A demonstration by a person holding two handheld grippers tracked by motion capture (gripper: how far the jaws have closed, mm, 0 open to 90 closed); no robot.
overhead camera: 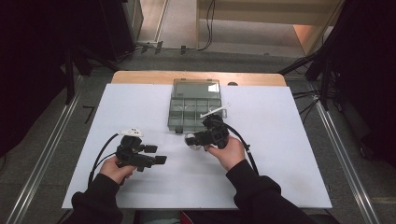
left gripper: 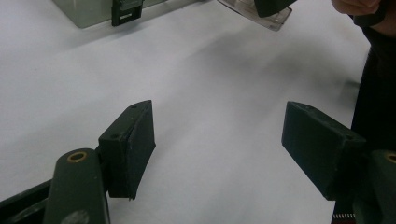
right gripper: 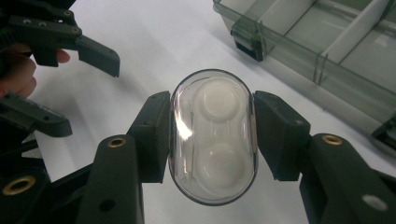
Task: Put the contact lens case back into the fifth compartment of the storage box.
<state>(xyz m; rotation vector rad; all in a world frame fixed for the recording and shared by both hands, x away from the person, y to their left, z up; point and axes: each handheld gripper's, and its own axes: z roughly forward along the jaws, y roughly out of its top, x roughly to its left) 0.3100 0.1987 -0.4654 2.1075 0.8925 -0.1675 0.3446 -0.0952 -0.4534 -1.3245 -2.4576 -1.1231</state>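
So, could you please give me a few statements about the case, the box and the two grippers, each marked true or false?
1. The right gripper holds a clear oval case. True.
2. The left gripper holds the case. False: its jaws are open with nothing between them.
3. The box has its lid open. True.
4. The case lies in the box. False: it is outside the box, clamped between the right gripper's jaws.

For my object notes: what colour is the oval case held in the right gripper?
Clear, see-through plastic with white parts inside: the oval case, best seen in the right gripper view.
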